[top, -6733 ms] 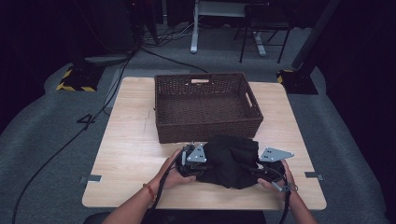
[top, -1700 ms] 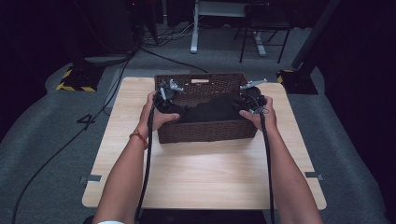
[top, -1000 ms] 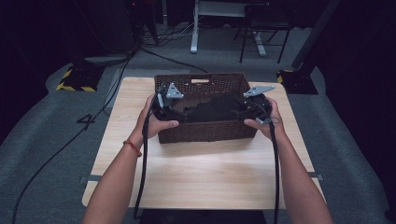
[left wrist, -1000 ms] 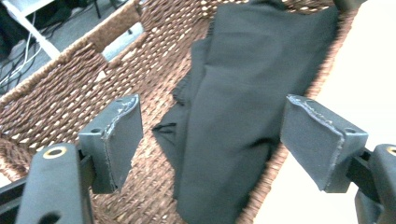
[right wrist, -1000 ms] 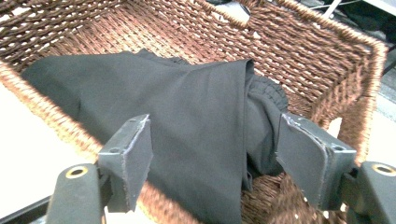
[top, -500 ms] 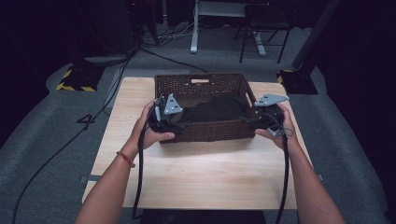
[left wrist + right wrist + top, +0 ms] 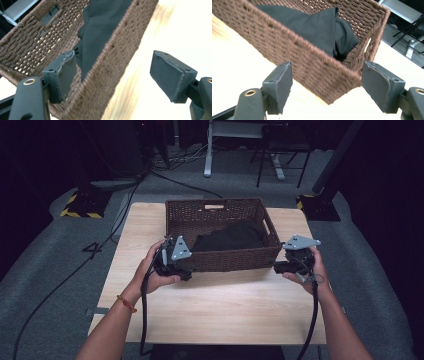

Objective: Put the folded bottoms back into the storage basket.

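High view: left gripper (image 7: 187,270) and right gripper (image 7: 276,266), fingers apart and empty, flanking basket (image 7: 222,261) front corners

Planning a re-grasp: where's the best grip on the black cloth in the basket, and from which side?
Probably the raised fold of the black cloth, approached from above: the wicker basket walls block side approaches. Both the left gripper and right gripper are open outside the basket's near corners.

On the table (image 7: 215,315), toward its far edge: basket (image 7: 220,260). In the basket, right of middle: cloth (image 7: 230,237). At the basket's near left corner: left gripper (image 7: 186,273). At its near right corner: right gripper (image 7: 276,267).
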Motion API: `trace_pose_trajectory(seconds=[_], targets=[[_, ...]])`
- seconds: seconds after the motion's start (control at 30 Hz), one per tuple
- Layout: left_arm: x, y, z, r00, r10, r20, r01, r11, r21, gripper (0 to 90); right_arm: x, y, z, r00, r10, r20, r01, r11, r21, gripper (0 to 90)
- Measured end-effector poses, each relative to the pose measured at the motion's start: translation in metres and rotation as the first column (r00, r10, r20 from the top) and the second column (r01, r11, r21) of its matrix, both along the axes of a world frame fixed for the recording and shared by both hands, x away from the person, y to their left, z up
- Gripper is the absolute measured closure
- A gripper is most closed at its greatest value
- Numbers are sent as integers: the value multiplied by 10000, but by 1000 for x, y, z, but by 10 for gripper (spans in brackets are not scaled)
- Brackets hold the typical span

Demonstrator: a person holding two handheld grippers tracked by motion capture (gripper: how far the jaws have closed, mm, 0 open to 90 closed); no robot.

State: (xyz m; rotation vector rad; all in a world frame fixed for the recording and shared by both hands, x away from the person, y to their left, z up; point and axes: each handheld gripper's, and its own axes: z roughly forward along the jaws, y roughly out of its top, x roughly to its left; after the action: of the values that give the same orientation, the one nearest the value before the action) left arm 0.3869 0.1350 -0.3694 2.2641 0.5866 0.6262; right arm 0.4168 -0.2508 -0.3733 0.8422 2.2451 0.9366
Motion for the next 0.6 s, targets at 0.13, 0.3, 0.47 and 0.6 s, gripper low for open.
trace_pose_trajectory(seconds=[0.13, 0.3, 0.47, 0.6], targets=[[-11, 5, -10, 9997, -189, -164, 190, 9998, 44, 213, -11, -10, -10, 10000, -19, 23, 19, 10000, -25, 263], [-21, 13, -27, 9986, -211, -480, 216, 9997, 97, 207, -23, -19, -28, 9998, -136, -165, 132, 9996, -245, 262], [-29, 22, -46, 9989, 42, -472, -10, 9977, 674, 193, -36, -27, -45, 9990, -321, -318, 309, 9988, -391, 259], [-34, 29, -58, 9987, 392, -336, -362, 9956, 864, 198, -44, -35, -56, 9978, -469, -471, 454, 9984, -333, 258]])
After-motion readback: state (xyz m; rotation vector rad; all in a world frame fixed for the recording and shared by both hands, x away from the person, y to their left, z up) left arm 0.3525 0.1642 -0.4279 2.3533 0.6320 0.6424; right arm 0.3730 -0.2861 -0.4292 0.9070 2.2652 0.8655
